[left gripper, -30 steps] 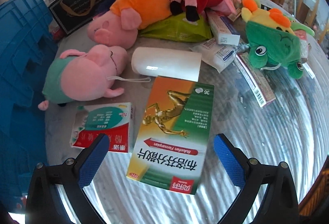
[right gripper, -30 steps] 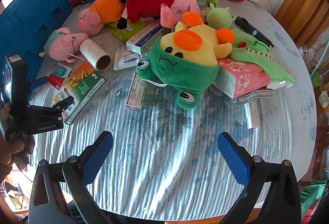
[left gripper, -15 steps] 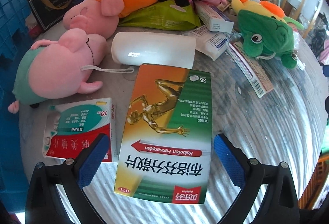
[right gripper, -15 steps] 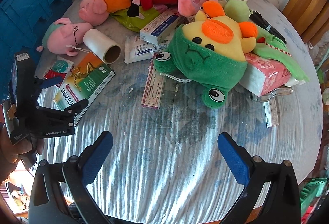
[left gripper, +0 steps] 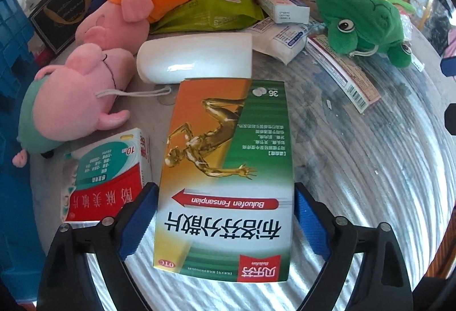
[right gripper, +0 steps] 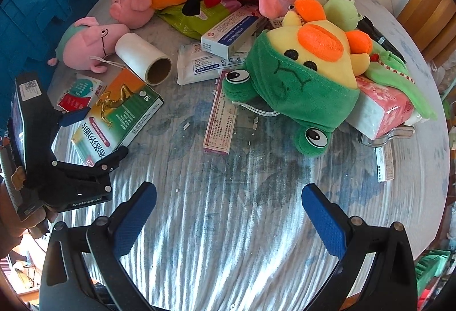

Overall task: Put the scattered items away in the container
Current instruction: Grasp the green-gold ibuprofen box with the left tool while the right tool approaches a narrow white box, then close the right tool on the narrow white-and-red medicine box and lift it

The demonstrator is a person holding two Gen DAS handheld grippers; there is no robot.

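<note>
A large orange-and-green medicine box (left gripper: 228, 168) lies flat on the table. My left gripper (left gripper: 225, 222) is open with its two blue pads on either side of the box's near end, close to its edges; the right wrist view shows the same gripper (right gripper: 94, 134) and box (right gripper: 119, 114). My right gripper (right gripper: 228, 222) is open and empty above bare table. The blue crate (right gripper: 37, 11) stands at the table's left edge.
A small red-and-teal box (left gripper: 108, 177), a white roll (left gripper: 196, 57) and a pink pig plush (left gripper: 77, 94) lie close to the big box. A green frog plush (right gripper: 302, 77), more plushes, packets and a tissue pack (right gripper: 382, 111) crowd the far side.
My left gripper has moved forward and down over the big medicine box until its open fingers straddle the box's near end. The right gripper has edged forward a little.
</note>
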